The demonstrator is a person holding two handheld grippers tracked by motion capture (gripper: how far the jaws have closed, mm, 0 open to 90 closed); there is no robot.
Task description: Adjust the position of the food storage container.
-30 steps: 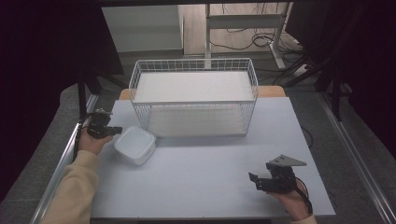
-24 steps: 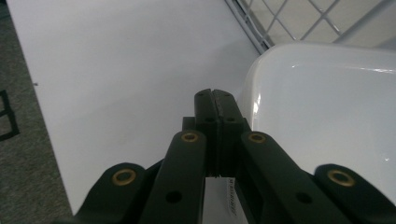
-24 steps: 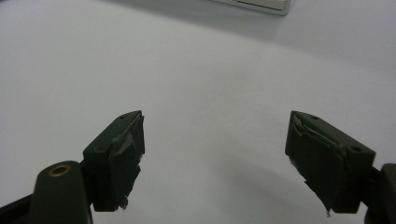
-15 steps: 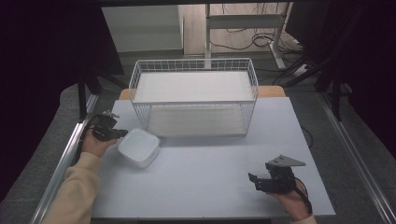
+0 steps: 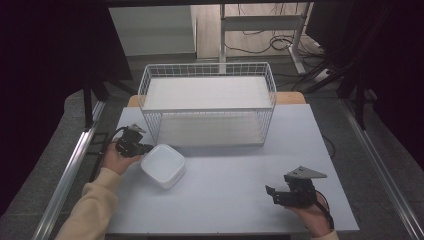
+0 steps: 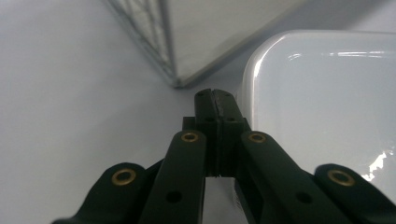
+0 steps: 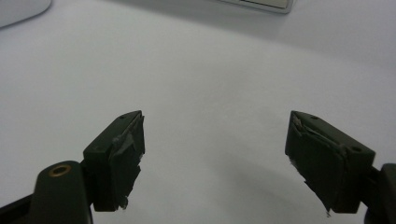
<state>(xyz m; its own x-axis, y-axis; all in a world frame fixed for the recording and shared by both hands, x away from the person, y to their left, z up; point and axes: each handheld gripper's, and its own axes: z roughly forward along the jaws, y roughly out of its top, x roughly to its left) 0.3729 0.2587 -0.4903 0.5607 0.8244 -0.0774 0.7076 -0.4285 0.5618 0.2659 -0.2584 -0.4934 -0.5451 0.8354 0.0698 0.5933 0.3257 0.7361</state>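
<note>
A white square dish (image 5: 163,165) with rounded corners lies on the pale table, just in front of the wire basket's left corner. My left gripper (image 5: 137,146) is at the dish's left edge with its jaws shut and nothing between them. In the left gripper view the shut tips (image 6: 216,100) sit right beside the dish's rim (image 6: 322,93); I cannot tell if they touch it. My right gripper (image 5: 280,195) rests near the table's front right, held by a hand. It stands open (image 7: 215,154) over bare table.
A white wire basket (image 5: 207,102) with a white floor stands at the back middle of the table (image 5: 240,210). Its near corner (image 6: 159,46) rises just beyond the left jaws. Metal rails run along both sides of the table.
The white dish has slid to the right and a little toward the front edge, with my left gripper moving right beside it. The right gripper has stayed put.
</note>
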